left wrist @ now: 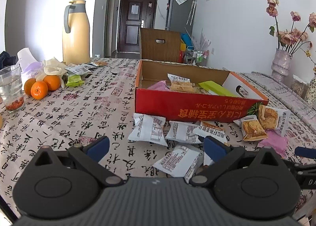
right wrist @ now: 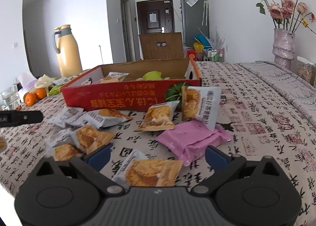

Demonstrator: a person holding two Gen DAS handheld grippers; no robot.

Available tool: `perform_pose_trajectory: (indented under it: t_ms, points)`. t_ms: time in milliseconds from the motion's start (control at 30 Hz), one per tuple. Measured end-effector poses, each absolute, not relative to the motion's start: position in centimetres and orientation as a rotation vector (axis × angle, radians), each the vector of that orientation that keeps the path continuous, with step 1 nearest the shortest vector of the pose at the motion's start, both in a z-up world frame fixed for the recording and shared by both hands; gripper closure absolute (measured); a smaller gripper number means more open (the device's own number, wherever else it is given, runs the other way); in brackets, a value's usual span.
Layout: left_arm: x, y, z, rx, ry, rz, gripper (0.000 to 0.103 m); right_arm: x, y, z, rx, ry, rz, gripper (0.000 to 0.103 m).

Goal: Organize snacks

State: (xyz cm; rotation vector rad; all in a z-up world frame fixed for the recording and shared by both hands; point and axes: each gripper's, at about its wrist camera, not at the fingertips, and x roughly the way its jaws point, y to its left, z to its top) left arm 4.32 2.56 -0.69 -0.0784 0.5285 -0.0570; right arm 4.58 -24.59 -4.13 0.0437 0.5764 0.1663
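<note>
A red cardboard box lies open on the table with several snack packets inside. More white and orange packets lie loose in front of it. My left gripper is open above a white packet. My right gripper is open too, with an orange-printed packet lying between its fingers on the cloth. A pink packet lies just beyond the right finger. One packet leans upright against the box.
A calligraphy-print tablecloth covers the table. At the left stand a tan thermos jug, oranges, a glass and more packets. A vase of dried roses stands far right.
</note>
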Motion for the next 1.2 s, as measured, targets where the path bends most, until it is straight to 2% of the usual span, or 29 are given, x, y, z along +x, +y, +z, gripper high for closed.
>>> perform_pose_trajectory:
  t_ms: [167,300,467,500,567,600,633,767,967,1100,1200]
  points:
    - [4.3,2.3,-1.0,-0.077,0.539,-0.066,0.000,4.8,-23.0,-5.5,0.021,0.624,0.164,0.008]
    - [4.2,2.3,-1.2,-0.075,0.548,-0.072,0.000,4.7,-21.9,-6.4,-0.032,0.625,0.141,0.017]
    - [4.2,2.1,-1.5,-0.080,0.562,-0.078,0.000,4.2,-21.6,-6.2,-0.034,0.608,0.161,0.037]
    - [4.2,2.1,-1.5,-0.079,0.562,-0.081,0.000,4.1,-21.6,-6.2,-0.036,0.604,0.169,0.042]
    - [4.1,1.9,-1.5,-0.076,0.562,-0.088,0.000,3.9,-21.5,-6.2,-0.036,0.597,0.185,0.060]
    - [4.0,1.9,-1.5,-0.075,0.562,-0.090,0.000,3.8,-21.4,-6.1,-0.036,0.593,0.193,0.080]
    - [4.0,1.8,-1.5,-0.074,0.563,-0.093,0.000,3.8,-21.5,-6.0,-0.031,0.592,0.198,0.085]
    - [3.8,1.5,-1.6,-0.069,0.568,-0.104,0.000,3.8,-21.8,-5.9,-0.012,0.592,0.197,0.085]
    - [3.7,1.0,-1.8,-0.062,0.577,-0.114,0.000,3.8,-22.6,-5.7,0.020,0.588,0.182,0.079]
    - [3.7,0.6,-1.9,-0.055,0.580,-0.122,0.000,4.3,-23.1,-5.5,0.045,0.580,0.173,0.055]
    - [3.7,0.4,-1.9,-0.051,0.584,-0.127,0.000,4.8,-23.6,-5.4,0.082,0.579,0.166,0.053]
